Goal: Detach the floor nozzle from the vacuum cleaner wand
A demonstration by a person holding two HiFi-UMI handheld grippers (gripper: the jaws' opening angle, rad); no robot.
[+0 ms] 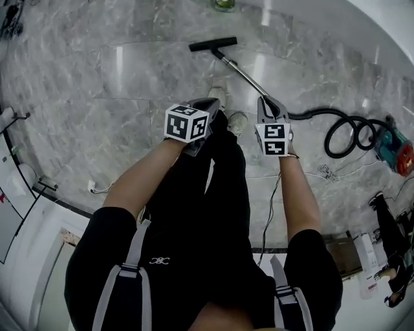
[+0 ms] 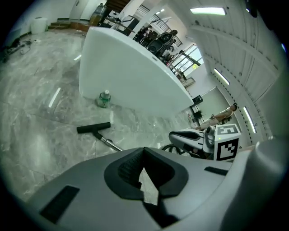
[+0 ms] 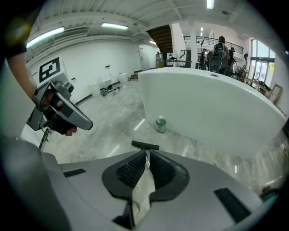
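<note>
One floor nozzle (image 1: 213,44), one wand (image 1: 240,72), one hose (image 1: 339,129), one bottle (image 3: 160,124), two grippers. Floor nozzle on floor (image 1: 97,97), well ahead of both grippers, at wand's far end. Right gripper (image 3: 146,155): jaws clenched on wand's near end. Left gripper (image 2: 144,153): jaws pressed together, empty, just beside right.

Bright, even indoor light comes from ceiling strip lights (image 2: 207,10) and from windows (image 3: 261,56) at the far side. The polished floor (image 1: 84,97) throws back pale streaks of glare, and the metal wand (image 1: 242,72) glints. Shadows are soft. All views bend strongly and darken toward the corners. The nearest parts of both gripper views look slightly out of focus.
</note>
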